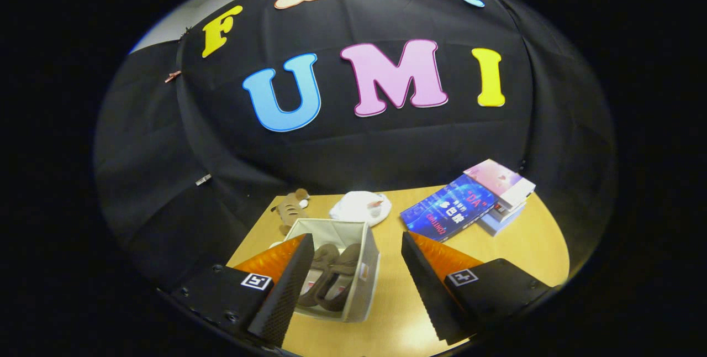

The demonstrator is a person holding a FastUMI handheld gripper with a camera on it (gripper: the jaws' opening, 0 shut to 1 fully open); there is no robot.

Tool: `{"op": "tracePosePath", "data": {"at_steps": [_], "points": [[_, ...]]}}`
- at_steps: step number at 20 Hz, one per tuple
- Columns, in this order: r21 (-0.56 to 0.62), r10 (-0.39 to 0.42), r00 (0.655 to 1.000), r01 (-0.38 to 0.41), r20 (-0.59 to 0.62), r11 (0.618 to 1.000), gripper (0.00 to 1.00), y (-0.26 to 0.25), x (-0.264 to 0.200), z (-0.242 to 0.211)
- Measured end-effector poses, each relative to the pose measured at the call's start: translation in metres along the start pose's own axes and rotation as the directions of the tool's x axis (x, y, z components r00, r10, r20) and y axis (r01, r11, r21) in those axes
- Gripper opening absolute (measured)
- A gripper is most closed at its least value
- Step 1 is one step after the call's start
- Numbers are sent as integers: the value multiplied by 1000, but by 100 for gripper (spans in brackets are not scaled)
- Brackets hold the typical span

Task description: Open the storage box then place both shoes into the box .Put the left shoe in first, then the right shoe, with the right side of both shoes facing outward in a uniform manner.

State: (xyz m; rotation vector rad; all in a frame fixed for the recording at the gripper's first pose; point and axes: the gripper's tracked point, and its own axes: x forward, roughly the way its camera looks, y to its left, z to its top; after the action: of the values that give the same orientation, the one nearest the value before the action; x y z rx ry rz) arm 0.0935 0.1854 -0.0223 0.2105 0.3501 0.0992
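A pale fabric storage box (365, 268) stands open on the wooden table (513, 246), just ahead of my left finger. Two brown shoes (330, 275) lie side by side inside it, toes pointing away from me. My gripper (353, 268) hovers above the table with its fingers wide apart and nothing between them; the left finger (287, 285) overlaps the box's left wall and hides part of the nearer shoe.
Beyond the box lie a brown plush toy (291, 209) and a white crumpled cloth-like thing (360, 206). A blue book (448, 214) leans on a stack of pale books (501, 191) beyond my right finger. Black cloth walls close the back.
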Motion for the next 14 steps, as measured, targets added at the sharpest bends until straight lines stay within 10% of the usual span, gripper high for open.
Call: {"op": "tracePosePath", "data": {"at_steps": [14], "points": [[-61, -80, 987, 89, 137, 994, 99, -135, -110, 26]]}}
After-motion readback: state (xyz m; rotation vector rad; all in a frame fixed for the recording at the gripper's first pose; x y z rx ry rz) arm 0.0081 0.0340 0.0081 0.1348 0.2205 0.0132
